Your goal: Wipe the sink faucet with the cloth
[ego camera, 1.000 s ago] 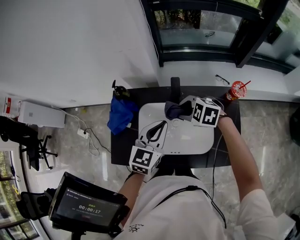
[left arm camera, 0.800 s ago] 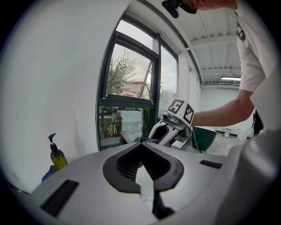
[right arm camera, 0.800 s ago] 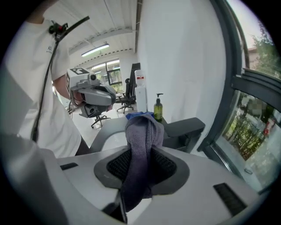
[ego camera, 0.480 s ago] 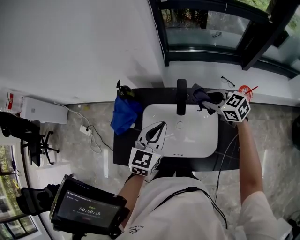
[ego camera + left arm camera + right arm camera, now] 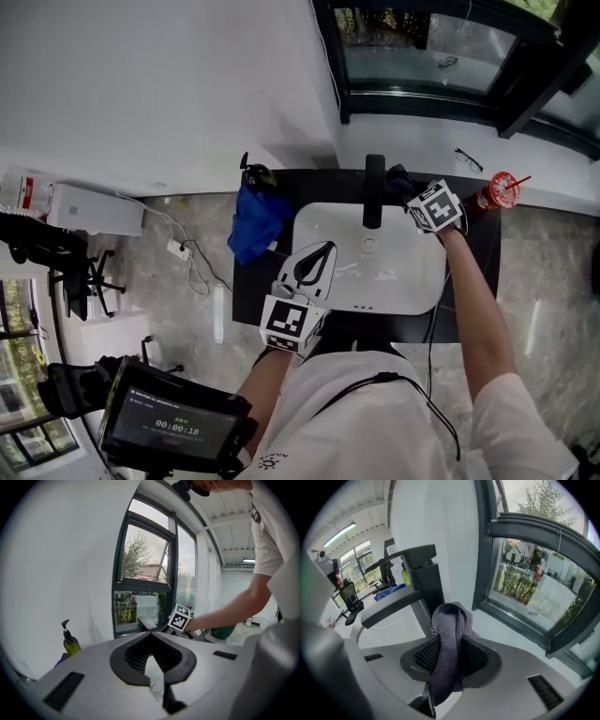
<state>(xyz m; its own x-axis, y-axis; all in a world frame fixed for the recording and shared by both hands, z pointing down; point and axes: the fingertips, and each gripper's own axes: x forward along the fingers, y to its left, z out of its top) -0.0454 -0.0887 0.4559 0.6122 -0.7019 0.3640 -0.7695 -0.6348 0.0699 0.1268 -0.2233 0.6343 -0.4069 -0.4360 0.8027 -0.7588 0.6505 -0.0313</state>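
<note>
The right gripper (image 5: 403,183), clamped on the cloth (image 5: 449,630), has swung back beside the faucet (image 5: 374,192), so wiping looks imminent; the left gripper (image 5: 323,249) waits closed and empty.

Sink (image 5: 403,277) set in surface (image 5: 248,286), frame centre. Faucet (image 5: 374,192) at sink's upper rim. Soap bottle (image 5: 251,174) at surface's upper-left corner; fabric bundle (image 5: 255,220) just below, overhanging left edge. Cup (image 5: 497,192) upper right. Right gripper (image 5: 408,192) with cloth (image 5: 447,639) just right of faucet. Left gripper (image 5: 317,262) over sink's lower left.
</note>
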